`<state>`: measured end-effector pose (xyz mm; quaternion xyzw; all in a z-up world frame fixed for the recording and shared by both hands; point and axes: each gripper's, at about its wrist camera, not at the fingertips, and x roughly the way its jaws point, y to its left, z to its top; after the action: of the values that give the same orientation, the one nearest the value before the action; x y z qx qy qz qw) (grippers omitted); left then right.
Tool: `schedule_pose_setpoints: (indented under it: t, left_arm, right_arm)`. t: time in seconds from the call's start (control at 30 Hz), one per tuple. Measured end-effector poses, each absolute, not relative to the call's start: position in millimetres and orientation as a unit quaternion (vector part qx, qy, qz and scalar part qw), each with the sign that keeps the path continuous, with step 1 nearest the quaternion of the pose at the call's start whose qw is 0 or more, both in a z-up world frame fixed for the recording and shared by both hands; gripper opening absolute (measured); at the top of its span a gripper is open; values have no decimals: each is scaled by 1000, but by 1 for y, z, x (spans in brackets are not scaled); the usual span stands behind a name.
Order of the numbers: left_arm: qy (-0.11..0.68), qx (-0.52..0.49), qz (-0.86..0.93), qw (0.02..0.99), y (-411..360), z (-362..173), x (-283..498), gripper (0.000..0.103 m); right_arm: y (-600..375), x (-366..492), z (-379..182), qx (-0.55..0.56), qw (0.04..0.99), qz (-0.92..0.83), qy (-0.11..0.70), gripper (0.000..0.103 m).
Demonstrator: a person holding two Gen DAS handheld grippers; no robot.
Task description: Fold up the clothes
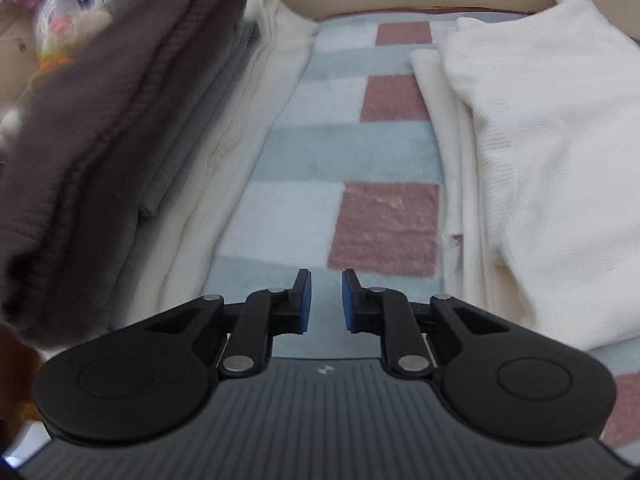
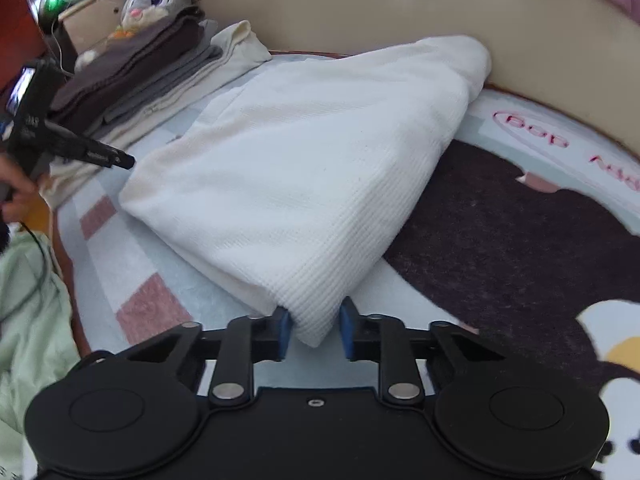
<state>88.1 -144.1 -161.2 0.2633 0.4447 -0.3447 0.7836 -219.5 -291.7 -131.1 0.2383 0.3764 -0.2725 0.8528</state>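
A checked blanket (image 2: 132, 312) in pale blue and pink covers the bed, with a stack of folded clothes (image 2: 132, 76) at its far left. The white garment (image 2: 296, 168) — ribbed, folded into a thick wedge — lies mid-blanket. The right claw (image 2: 313, 330) stands parted around its near corner, gripping nothing. The left claw (image 1: 326, 302) hovers narrowly open — empty.

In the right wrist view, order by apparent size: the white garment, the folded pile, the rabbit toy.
1. white garment, though it is nearest the camera
2. folded pile
3. rabbit toy, farthest away
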Motion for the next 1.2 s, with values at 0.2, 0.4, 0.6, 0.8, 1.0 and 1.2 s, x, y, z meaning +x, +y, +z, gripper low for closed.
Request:
schedule_pose_setpoints:
  t: [0.2,0.4,0.6,0.8,1.0,1.2]
  left_arm:
    - [491,167,-424,742,-142,-146,85,19]
    - [511,150,-448,718,-153,-144,74,32]
    - [543,109,-450,700,-153,-137,63,50]
    - [545,29,-452,705,-140,-121,51,71]
    - [632,-87,-415,648,-126,-153,31,79]
    - [693,-238,-282,620,-98,-185,37,89]
  right_arm:
    - [-286,-229,-131,250,827,-304,402,9]
    - [-302,-266,-124,366,807,-331,324,24]
    - [-326,-270,-146,558,756,-281,196,76]
    - [-331,-243,-168,623,719,-249,180,77]
    - [-334,-235,-159,641,713,-241,151,30]
    - [-335,-233,-133,667,705,-224,85,28]
